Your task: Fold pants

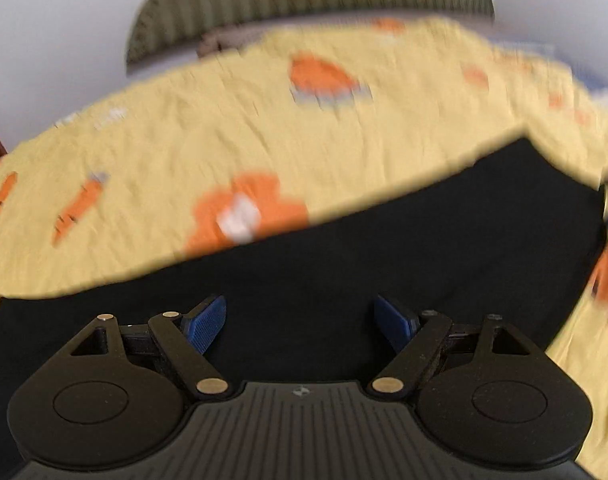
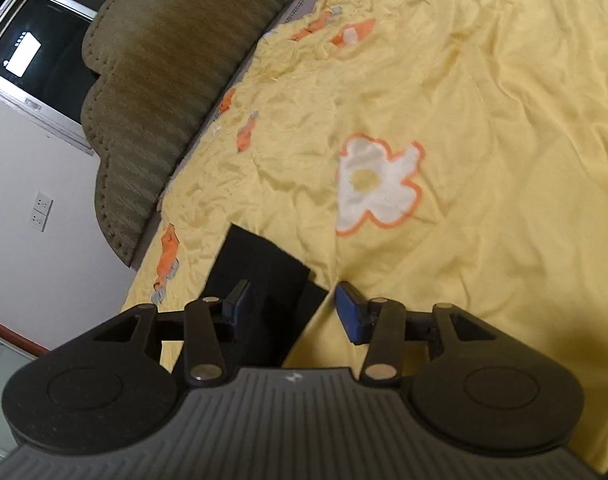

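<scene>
Black pants (image 1: 383, 232) lie flat on a yellow bed sheet (image 1: 224, 128) and fill the lower half of the blurred left wrist view. My left gripper (image 1: 298, 308) hovers over that black cloth, jaws wide open, with nothing between the blue pads (image 1: 206, 324). In the right wrist view a squared, layered end of the pants (image 2: 260, 268) lies on the sheet (image 2: 483, 120). My right gripper (image 2: 294, 286) is over its right edge, jaws partly apart. The left pad (image 2: 240, 300) is above the cloth and the right one is above the sheet; neither presses on the cloth.
The sheet is wrinkled, printed with orange carrots (image 1: 78, 208) and a white flower (image 2: 375, 184). An olive ribbed headboard (image 2: 164, 80) borders the bed, with a white wall, sockets (image 2: 40, 210) and a dark window (image 2: 36, 48) beyond.
</scene>
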`<state>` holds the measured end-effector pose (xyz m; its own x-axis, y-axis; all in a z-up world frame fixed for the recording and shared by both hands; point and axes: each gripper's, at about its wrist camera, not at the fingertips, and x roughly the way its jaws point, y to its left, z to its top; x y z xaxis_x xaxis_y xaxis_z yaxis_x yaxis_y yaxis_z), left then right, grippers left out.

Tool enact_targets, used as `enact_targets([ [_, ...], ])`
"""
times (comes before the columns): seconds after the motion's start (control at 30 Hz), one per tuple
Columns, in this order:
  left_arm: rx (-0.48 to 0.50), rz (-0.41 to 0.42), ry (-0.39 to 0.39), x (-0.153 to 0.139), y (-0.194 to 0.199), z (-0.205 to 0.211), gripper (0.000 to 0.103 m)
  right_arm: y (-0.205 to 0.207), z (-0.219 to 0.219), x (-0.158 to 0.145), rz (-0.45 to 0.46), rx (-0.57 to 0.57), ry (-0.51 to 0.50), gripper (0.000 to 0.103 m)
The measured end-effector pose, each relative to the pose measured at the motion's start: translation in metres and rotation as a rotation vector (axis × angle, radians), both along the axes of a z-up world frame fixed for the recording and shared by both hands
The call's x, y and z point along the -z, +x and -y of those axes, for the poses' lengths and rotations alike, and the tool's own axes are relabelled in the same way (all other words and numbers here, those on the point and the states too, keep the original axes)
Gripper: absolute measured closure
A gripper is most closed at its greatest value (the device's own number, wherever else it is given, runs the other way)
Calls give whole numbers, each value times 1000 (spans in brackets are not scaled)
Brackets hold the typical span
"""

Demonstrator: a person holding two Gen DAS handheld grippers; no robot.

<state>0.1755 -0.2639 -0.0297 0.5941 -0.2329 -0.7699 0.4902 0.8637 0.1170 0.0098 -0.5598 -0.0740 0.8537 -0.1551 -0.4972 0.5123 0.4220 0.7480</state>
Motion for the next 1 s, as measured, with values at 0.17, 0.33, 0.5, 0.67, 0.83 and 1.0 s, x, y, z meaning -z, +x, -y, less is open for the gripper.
enact_targets([
  [0.17,36,116,29,6,-21,1,20,9,7,-16,-14,-4,-125,58],
  [0.33,51,101,7,7,-29,-5,20,16,10,2,-28,-58,-14,56],
  [0.5,55,124,14,8,-35,-4,20,11,5,13,59,-106,99,56],
  [0.67,59,122,15,0,-34,-5,18,12,5,9,-9,-22,44,64],
  [0.83,43,108,11,6,-32,-4,18,-2,-11,8,27,-96,97,56],
  [1.0,50,119,19,7,-33,-3,18,-1,-12,14,57,-106,185,54],
])
